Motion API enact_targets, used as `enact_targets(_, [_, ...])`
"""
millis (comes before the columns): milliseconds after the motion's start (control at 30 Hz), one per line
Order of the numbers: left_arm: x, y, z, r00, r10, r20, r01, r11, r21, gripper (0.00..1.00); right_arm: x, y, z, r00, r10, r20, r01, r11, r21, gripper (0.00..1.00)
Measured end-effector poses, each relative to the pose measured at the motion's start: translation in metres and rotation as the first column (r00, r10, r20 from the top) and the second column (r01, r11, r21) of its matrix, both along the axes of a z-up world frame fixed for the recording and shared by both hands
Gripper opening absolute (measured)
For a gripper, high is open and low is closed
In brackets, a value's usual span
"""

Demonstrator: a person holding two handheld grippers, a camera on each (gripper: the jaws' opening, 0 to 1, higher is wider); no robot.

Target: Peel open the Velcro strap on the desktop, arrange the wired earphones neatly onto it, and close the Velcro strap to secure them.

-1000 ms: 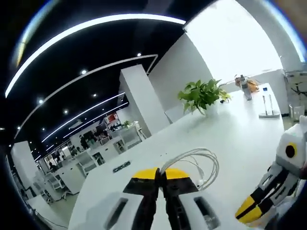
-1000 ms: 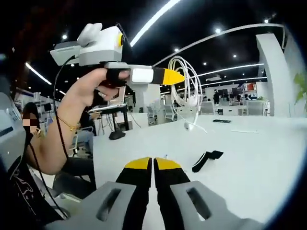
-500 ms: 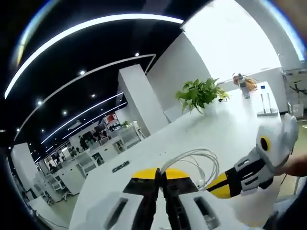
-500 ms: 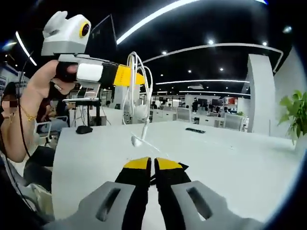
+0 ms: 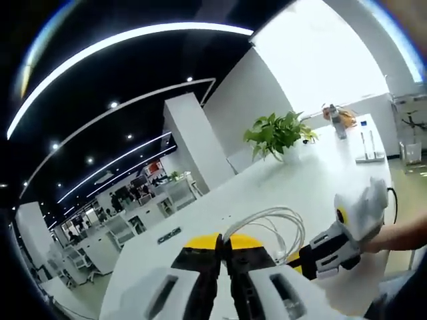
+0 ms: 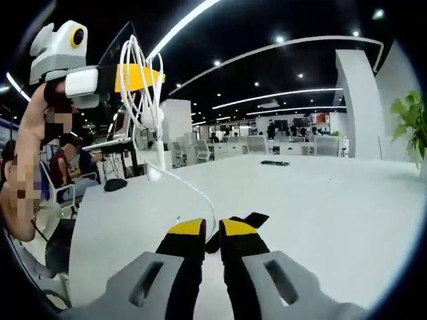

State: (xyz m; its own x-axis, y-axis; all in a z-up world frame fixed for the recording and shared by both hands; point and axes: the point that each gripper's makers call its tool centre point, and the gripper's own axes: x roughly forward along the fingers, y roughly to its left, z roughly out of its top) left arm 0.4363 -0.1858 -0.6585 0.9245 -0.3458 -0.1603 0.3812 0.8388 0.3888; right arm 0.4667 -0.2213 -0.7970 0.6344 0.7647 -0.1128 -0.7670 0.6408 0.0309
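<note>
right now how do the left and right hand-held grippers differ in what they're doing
The left hand-held gripper is raised above the table with the white earphones dangling from its shut jaws; the right hand-held gripper is low at the tabletop, its jaws slightly apart by the black strap. Both have yellow tips.

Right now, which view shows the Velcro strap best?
The right gripper view: the black Velcro strap lies on the white desk just beyond the right gripper, partly hidden by its tips. In the left gripper view I cannot make it out; the earphones hang there from the left gripper.
</note>
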Motion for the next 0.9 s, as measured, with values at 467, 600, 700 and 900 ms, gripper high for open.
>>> enact_targets(467, [-0.007,-0.005,0.003,1.0,-0.006,0.016,0.006,1.0,0.012,0.07,-0.001,0.007,-0.004,0.999,0.021,-0.037,-0.02,0.999,0.03,0.1])
enact_targets(600, [-0.003,-0.001,0.002,1.0,0.005,0.012,-0.005,1.0,0.011,0.07,-0.003,0.007,-0.005,0.999,0.023,-0.028,-0.023,0.999,0.025,0.05])
enact_targets(700, [0.0,0.001,0.0,1.0,0.008,0.004,-0.008,1.0,0.004,0.07,-0.008,0.005,-0.001,1.0,0.026,-0.017,-0.026,0.999,0.037,0.05])
enact_targets(900, [0.009,0.011,-0.02,0.998,0.033,-0.053,-0.034,0.999,-0.007,0.07,-0.025,-0.019,0.026,0.992,-0.028,0.123,0.026,1.0,0.016,0.05])
